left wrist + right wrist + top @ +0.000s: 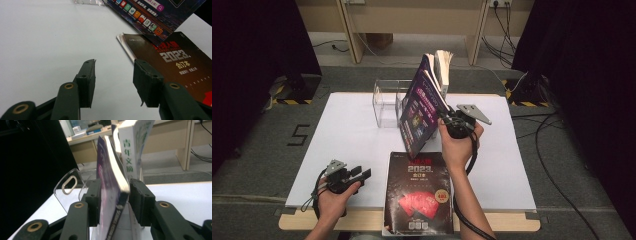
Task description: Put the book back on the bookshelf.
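1. Broadly, the white-topped desk [352,145] with a pale wooden edge carries everything.
2. Flat at the desk's near edge lies a black magazine with red shapes and "2023" on its cover [418,192].
3. Tilted above that, a dark purple glossy-covered magazine [421,112] leans toward the person, its top near a clear acrylic book stand [384,102].
4. A white-spined book with green characters [128,150] stands upright in the stand behind it.
5. On the purple magazine, the right tool [446,119] grips the lower edge, one jaw on either side.
6. Resting at the desk's near left, the left tool [362,173] has jaws apart, holding nothing.
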Tool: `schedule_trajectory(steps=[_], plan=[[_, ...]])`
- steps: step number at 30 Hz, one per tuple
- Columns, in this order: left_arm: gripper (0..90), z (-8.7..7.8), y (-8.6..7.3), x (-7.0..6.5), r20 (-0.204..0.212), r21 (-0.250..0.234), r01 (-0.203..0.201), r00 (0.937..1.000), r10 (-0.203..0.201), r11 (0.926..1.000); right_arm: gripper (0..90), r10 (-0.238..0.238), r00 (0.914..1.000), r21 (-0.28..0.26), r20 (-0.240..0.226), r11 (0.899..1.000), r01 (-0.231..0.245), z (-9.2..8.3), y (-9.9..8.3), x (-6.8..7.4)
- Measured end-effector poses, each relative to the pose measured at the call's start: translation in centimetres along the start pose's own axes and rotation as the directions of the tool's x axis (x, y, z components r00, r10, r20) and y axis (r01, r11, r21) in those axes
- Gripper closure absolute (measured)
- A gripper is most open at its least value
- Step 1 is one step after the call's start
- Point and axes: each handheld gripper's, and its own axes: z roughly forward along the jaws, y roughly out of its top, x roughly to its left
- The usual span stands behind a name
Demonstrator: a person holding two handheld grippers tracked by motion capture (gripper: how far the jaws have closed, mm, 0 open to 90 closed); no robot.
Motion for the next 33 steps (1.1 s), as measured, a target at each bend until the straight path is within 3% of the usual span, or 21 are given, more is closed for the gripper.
schedule_trajectory(steps=[19, 26, 33], plan=[[52.0, 0.0, 0.0, 0.1, 0.001, 0.005, -0.003, 1.0, 0.003, 1.0, 80.8, 0.036, 0.9994, 0.101, 0.001, 0.994, -0.036, 2.7, 0.8, 0.4], [52.0, 0.0, 0.0, 0.0, 0.001, 0.005, -0.005, 1.0, 0.005, 1.0, 84.5, 0.04, 0.9991, 0.115, -0.013, 0.993, -0.038, 2.8, 1.0, 0.9], [52.0, 0.0, 0.0, 0.1, 0.0, 0.007, -0.006, 1.0, 0.006, 1.0, 84.7, -0.061, 0.9977, 0.078, -0.029, 0.995, 0.063, 2.8, 1.1, 3.1]])
